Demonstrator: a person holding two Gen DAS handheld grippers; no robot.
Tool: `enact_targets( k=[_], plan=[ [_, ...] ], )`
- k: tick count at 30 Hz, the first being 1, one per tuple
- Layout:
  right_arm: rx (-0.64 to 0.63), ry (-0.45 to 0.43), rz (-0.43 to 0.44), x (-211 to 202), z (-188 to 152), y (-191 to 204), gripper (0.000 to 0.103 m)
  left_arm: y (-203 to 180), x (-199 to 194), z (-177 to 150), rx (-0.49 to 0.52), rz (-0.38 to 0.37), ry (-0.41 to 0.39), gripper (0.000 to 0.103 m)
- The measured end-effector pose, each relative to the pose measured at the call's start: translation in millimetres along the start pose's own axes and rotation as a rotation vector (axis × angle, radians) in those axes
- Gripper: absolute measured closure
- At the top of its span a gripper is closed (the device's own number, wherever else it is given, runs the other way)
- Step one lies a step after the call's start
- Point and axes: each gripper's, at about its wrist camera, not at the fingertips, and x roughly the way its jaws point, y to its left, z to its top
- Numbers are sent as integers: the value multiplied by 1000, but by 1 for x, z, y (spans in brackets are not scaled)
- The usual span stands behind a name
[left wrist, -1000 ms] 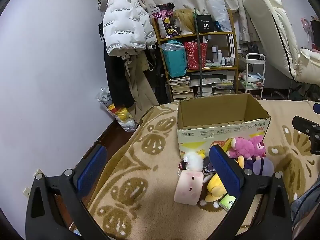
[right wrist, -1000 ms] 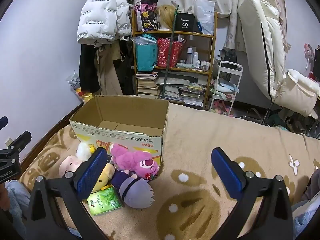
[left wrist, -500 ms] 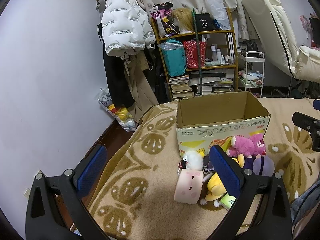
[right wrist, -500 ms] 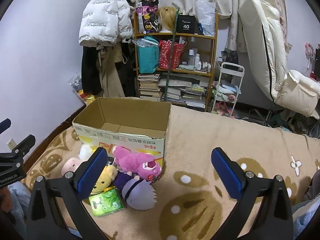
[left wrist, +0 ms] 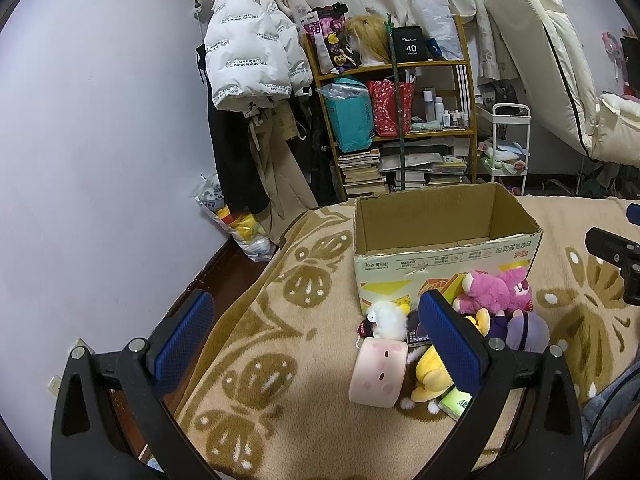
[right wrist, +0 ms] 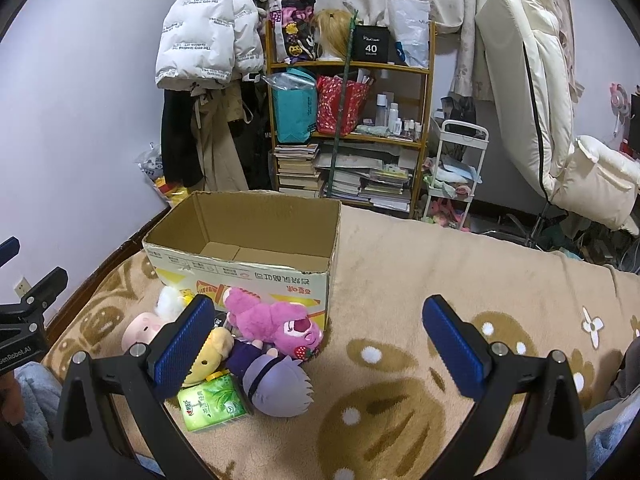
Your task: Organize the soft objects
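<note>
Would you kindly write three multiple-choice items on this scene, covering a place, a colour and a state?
1. Where does the pink plush bear lie?
A. inside the box
B. on the blanket against the box front
C. on the shelf

2. What colour is the tissue pack?
A. green
B. red
C. blue

3. How is the cardboard box?
A. taped shut
B. open, showing a bare floor
C. open and full of toys

Answers:
1 B, it rests on the blanket against the printed front wall.
2 A, its wrapper is green with leaves.
3 B, the top is open and only cardboard shows inside.
</note>
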Motion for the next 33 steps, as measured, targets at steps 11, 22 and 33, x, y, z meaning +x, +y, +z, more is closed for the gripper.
enact_targets(
  k=[11,22,33],
  plan=[
    [2,2,0,1,0,-1,0,2,3,-3,0,2,4,2],
    [10,0,1,3,-6,-3,0,2,3,-3,2,0,7,2],
    [10,5,-1,4,-8,-5,0,2,3,-4,2,1,7,2]
  ],
)
